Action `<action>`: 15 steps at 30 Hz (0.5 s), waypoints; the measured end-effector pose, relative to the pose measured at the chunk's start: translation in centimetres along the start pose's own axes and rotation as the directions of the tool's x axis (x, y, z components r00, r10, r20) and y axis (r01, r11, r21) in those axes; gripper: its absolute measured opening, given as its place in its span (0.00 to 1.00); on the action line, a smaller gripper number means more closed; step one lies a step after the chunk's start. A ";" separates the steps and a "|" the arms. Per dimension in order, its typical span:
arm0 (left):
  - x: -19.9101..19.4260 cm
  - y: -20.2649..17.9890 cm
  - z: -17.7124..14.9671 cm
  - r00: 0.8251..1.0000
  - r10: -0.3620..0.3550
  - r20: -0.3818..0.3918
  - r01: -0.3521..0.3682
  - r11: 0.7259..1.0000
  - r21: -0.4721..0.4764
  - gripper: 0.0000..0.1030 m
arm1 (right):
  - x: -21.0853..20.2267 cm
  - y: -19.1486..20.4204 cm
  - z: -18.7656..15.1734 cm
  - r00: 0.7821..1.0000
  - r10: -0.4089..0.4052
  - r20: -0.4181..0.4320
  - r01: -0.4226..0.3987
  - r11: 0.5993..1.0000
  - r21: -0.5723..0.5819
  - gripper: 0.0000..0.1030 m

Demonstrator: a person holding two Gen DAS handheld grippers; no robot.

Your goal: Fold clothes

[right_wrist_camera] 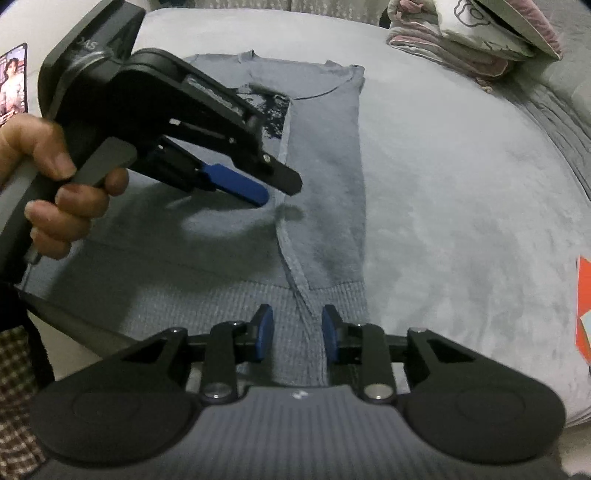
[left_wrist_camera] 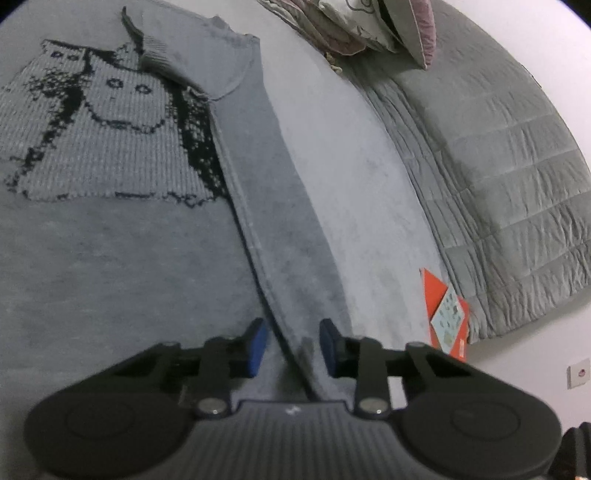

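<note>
A grey-blue knitted sweater [left_wrist_camera: 110, 258] [right_wrist_camera: 325, 184] with a black cartoon figure lies flat on the bed. Its right side is folded inward as a long strip [left_wrist_camera: 288, 221], and a ribbed sleeve cuff [left_wrist_camera: 159, 55] lies across the chest. My left gripper [left_wrist_camera: 294, 345] hovers just above the strip's inner edge with its blue pads apart. From the side in the right wrist view, this left gripper [right_wrist_camera: 258, 195] casts a shadow on the cloth below it. My right gripper [right_wrist_camera: 296, 328] is at the ribbed hem [right_wrist_camera: 221, 295], open, with the fold's edge running between its pads.
Pale grey bed sheet [left_wrist_camera: 351, 166] [right_wrist_camera: 461, 203] lies to the right of the sweater. Pillows [left_wrist_camera: 369, 26] [right_wrist_camera: 480, 37] are stacked at the far end beside a quilted grey blanket [left_wrist_camera: 498, 166]. An orange booklet [left_wrist_camera: 447, 314] lies at the right. A hand [right_wrist_camera: 55, 195] holds the left gripper.
</note>
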State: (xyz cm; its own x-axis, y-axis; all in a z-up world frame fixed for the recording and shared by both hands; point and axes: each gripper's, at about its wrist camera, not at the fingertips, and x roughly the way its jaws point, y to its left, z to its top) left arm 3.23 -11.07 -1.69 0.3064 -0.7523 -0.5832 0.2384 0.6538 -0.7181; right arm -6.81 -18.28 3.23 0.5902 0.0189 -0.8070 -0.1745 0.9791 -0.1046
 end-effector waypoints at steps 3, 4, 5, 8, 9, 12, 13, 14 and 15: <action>0.2 -0.5 -0.5 0.999 0.019 0.032 -0.020 1.000 0.020 0.09 | 0.2 0.1 -0.1 0.999 -0.032 0.006 0.032 0.999 -0.016 0.18; 0.2 -0.6 -0.6 0.999 0.025 0.039 -0.026 0.999 0.023 0.06 | 0.2 0.2 -0.1 0.999 -0.041 0.006 0.041 0.999 -0.021 0.13; 0.3 -0.7 -0.7 0.999 0.028 0.044 -0.029 0.999 0.022 0.05 | 0.2 0.2 -0.2 0.999 -0.050 0.006 0.051 0.998 -0.027 0.10; -0.6 -0.8 -0.2 0.998 0.019 0.054 -0.021 1.000 0.022 0.04 | -0.1 0.1 -0.1 0.999 -0.053 0.012 0.054 0.998 -0.019 0.05; -1.0 -0.8 -0.1 0.998 0.018 0.060 -0.019 0.999 0.029 0.04 | -0.3 0.0 0.1 0.999 -0.044 0.016 0.044 0.999 -0.006 0.05; -2.0 -1.2 0.2 0.997 0.023 0.075 -0.027 0.998 0.061 0.04 | -1.4 -0.5 0.6 0.999 0.037 0.039 -0.039 0.998 0.054 0.05; -2.3 -1.3 0.3 0.997 0.027 0.078 -0.033 0.997 0.070 0.04 | -1.9 -0.5 0.7 0.996 0.073 0.049 -0.077 0.994 0.072 0.05; -2.6 -1.4 0.4 0.996 0.036 0.079 -0.042 0.996 0.077 0.04 | -2.3 -0.5 0.9 0.993 0.104 0.057 -0.109 0.991 0.083 0.05; -2.8 -1.4 0.5 0.996 0.044 0.079 -0.051 0.995 0.083 0.04 | -2.5 -0.5 1.1 0.990 0.130 0.062 -0.136 0.987 0.091 0.05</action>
State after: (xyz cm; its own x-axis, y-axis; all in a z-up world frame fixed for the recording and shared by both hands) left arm 2.51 -9.82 1.11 0.3889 -0.7140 -0.5822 0.2986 0.6956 -0.6535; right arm -7.34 -18.57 5.95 0.6103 0.1588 -0.7761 -0.1804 0.9818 0.0590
